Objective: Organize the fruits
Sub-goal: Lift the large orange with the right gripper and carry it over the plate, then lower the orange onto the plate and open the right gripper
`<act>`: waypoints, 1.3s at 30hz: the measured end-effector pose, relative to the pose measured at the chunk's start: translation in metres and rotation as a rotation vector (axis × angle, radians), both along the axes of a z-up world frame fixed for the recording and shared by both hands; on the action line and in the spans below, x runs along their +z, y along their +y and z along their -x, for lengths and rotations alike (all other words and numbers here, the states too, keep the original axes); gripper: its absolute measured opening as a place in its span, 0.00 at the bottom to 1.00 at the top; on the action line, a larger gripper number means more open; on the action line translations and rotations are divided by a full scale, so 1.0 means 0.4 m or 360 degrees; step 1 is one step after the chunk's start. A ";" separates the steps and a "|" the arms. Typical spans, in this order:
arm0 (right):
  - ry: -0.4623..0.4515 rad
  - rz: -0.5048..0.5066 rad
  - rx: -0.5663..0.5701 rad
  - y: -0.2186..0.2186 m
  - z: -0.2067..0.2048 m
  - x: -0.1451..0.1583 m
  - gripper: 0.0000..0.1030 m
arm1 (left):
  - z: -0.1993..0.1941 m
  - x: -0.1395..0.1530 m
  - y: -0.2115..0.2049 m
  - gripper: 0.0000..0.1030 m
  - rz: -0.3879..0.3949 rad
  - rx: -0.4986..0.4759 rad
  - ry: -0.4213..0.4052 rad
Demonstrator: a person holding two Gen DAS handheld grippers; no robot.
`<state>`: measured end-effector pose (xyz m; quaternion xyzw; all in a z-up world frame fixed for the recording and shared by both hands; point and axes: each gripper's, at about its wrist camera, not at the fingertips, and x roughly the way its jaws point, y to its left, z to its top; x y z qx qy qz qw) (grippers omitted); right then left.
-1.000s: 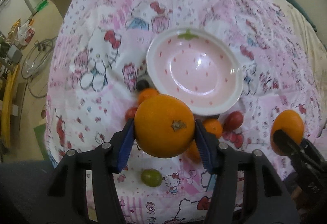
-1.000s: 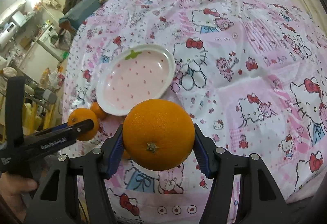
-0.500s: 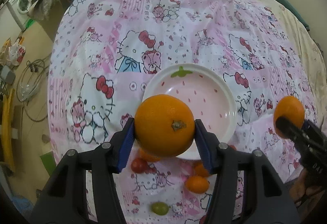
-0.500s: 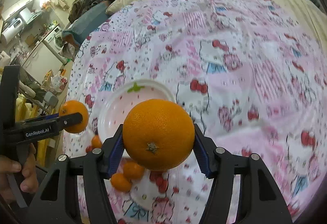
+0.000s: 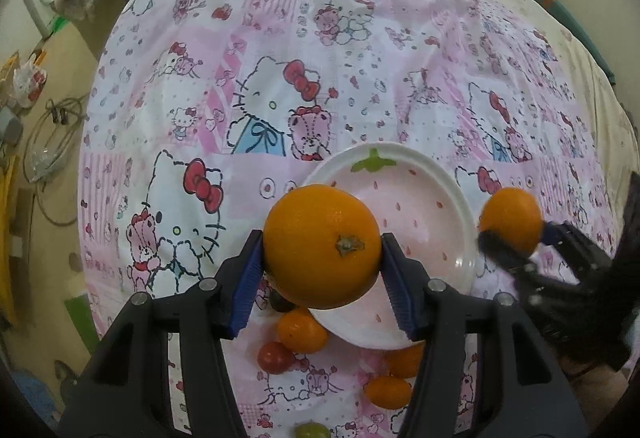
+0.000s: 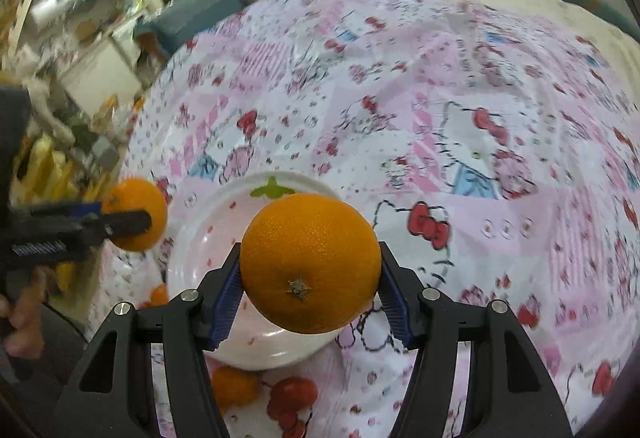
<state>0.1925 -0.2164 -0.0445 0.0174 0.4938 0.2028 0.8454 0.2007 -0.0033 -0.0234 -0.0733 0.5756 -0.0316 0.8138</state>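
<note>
Left wrist view: the left gripper (image 5: 322, 250) is clamped on an orange (image 5: 322, 246), its blue pads pressed to the fruit's two sides and the stem end facing the camera. The orange hangs over the near left rim of a plate (image 5: 448, 194), white with a pink strawberry pattern, which lies on a pink cartoon-print sheet (image 5: 280, 50). Below the orange, on the sheet just beside the plate's near edge, sit a small mandarin (image 5: 302, 332), a red tomato (image 5: 275, 357), two more mandarins (image 5: 387, 392) and a green fruit (image 5: 310, 430) at the frame's bottom. At the right, the right gripper (image 5: 510, 234) holds a second orange (image 5: 510, 216) just off the plate's right rim.

Right wrist view, somewhat blurred: the right gripper (image 6: 310, 266) is clamped on its orange (image 6: 310, 262), which hangs over the plate's (image 6: 192, 234) right part. At the left, the left gripper (image 6: 134, 216) grips its orange (image 6: 138, 200) beyond the plate's left rim, well apart from the first. A mandarin (image 6: 234, 384) and red tomatoes (image 6: 294, 396) lie on the sheet (image 6: 440, 78) at the plate's near edge.
</note>
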 end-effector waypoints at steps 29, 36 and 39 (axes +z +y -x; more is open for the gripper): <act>0.0017 0.0104 0.0162 0.113 -0.104 -0.123 0.89 | -0.054 -0.030 0.017 0.51 0.0039 0.0054 0.0044; 0.0060 0.0037 0.0021 0.010 -0.060 -0.033 0.89 | -0.071 -0.057 -0.023 0.51 0.0084 0.0018 0.0043; 0.0062 -0.0033 -0.0100 -0.052 -0.027 0.006 0.89 | -0.076 -0.077 -0.059 0.51 0.0075 -0.0035 0.0043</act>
